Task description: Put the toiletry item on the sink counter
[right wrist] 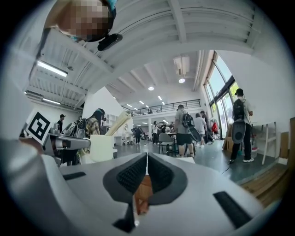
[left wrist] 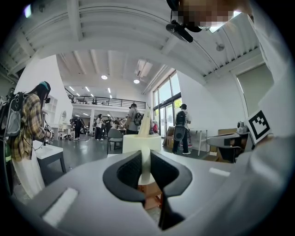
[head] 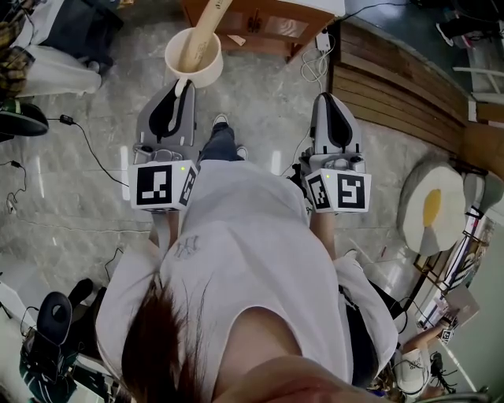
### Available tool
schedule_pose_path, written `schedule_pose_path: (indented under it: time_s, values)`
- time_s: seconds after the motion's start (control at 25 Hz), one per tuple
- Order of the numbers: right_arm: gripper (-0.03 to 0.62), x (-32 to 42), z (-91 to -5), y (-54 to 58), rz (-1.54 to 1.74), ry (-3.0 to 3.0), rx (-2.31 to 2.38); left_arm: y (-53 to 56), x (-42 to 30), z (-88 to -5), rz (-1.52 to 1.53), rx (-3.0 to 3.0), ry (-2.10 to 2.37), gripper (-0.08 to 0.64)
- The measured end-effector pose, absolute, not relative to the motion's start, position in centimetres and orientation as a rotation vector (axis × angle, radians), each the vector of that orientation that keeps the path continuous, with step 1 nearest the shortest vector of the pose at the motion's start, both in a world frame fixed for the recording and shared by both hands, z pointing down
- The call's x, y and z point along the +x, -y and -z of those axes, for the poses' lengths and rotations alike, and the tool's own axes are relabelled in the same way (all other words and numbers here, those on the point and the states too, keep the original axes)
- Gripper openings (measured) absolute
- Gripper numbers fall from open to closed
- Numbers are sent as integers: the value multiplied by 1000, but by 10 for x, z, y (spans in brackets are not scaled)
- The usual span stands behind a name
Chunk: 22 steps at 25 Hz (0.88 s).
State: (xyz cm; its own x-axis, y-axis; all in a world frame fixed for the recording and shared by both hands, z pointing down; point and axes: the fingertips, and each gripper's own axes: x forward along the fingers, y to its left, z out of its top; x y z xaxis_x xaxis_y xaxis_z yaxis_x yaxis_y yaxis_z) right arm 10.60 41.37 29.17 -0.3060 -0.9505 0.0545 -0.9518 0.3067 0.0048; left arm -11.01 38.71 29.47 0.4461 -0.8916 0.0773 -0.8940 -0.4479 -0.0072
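Observation:
A cream cup (head: 193,57) with a pale stick standing in it hangs in front of me over the marble floor. My left gripper (head: 181,85) is shut on the cup's white handle. In the left gripper view the handle (left wrist: 145,161) runs as a narrow strip between the two dark pads, with the cup (left wrist: 140,143) just beyond. My right gripper (head: 335,98) is level with the left and holds nothing; its pads (right wrist: 133,173) meet with no gap. The cup (right wrist: 101,146) shows to its left in the right gripper view.
A wooden cabinet (head: 260,24) stands just past the cup. A slatted wooden platform (head: 394,86) runs along the right, with a fried-egg cushion (head: 431,208) beside it. Cables (head: 87,142) cross the floor on the left. Several people (left wrist: 182,129) stand in the hall.

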Motion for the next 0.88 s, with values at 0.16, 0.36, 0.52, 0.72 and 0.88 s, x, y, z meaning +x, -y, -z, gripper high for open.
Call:
schedule_pose_path:
  time_s: [0.16,0.36,0.52,0.72,0.88]
  values:
    - [11,101,-292,-388,-45,2487,1838,-360,-115,-294,-101,2660,1612,46]
    - [11,88,-280,-346,-19,2491,1855,-314,-125,-287,-101,2690,1582,46]
    - [11,81,-273,-312,2,2485,1871,-275,-135,-281,-99,2704,1584,46]
    - [11,78,-274,-287,-7,2457,1897,-244,-141,-275,-79,2719,1572,46]
    - [11,76,-281,-273,-34,2426,1920,-226,-148,-278,-84,2711,1562,46]
